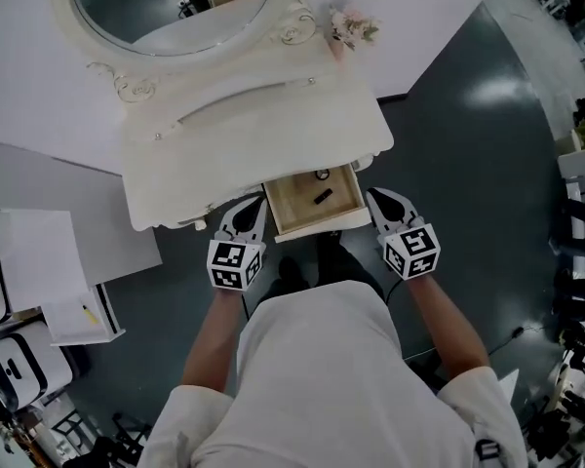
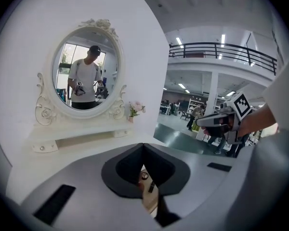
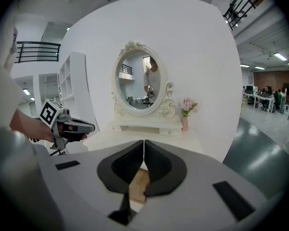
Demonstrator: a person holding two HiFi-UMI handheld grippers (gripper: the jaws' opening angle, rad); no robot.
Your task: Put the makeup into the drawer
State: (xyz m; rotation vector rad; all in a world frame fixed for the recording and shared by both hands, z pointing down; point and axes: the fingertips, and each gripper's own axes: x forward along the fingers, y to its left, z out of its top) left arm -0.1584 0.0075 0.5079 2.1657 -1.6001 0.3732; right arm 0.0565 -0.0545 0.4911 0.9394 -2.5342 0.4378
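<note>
Right now I have both grippers in front of the vanity (image 1: 175, 198), one on each side of the open drawer (image 1: 294, 214). In the head view the left gripper (image 1: 254, 208) is at the drawer's 9 o'clock, just beside its front corner. The right gripper (image 1: 377, 201) is at its 3 o'clock, just beside the other corner. I cannot tell whether either one touches the wood. Both point toward 12 o'clock, at the vanity.

The left fingers (image 2: 127, 165) are pressed together tip to tip with nothing between them. In the left gripper view I see only the drawer through the gap below them. The right fingers (image 3: 159, 165) are closed tip to tip in the same way and hold nothing.

The makeup lies in the drawer. A small round compact (image 1: 322, 175) sits near the back wall, at about 1 o'clock from the drawer's middle. A dark tube (image 1: 323, 197) lies slanted at the compact's 6 o'clock, near it but apart. Both rest on the pale wooden bottom.

The drawer stands pulled out at 6 o'clock of the white surface (image 1: 263, 115). An oval mirror (image 1: 175, 8) in a scrolled frame rises at the surface's 12 o'clock. A small vase of pink flowers (image 1: 353, 29) stands at the mirror's 3 o'clock. In the left gripper view the mirror shows a person in a white shirt holding the grippers. The floor (image 1: 468, 164) is dark grey, and white boxes (image 1: 39, 261) lie on it at the vanity's 8 o'clock.
</note>
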